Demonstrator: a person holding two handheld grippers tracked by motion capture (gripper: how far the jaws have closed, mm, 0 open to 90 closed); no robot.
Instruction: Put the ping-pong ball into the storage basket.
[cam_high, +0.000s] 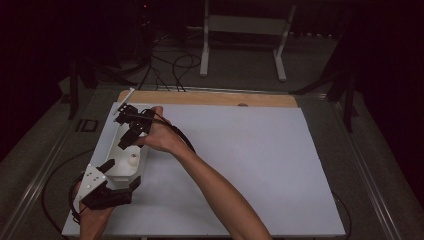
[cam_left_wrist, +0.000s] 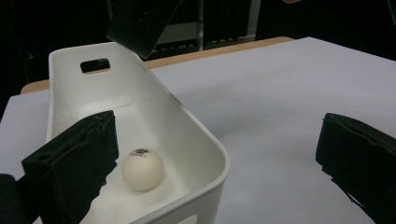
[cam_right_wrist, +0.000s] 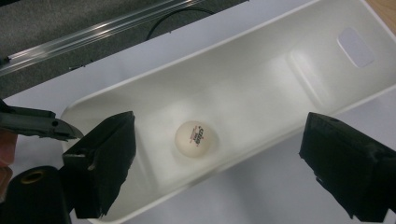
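Right gripper (cam_high: 131, 131) hovers over the far half of the white bin (cam_high: 112, 150), jaws wide, holding nothing. Left gripper (cam_high: 112, 181), also wide, straddles the bin's near end wall. Ping-pong ball (cam_right_wrist: 196, 138) rests on the bin floor. Judged step: pick the ball; descend vertically, centred, clear of the walls. Bin sits at the table's 9 o'clock edge, long axis 12–6.
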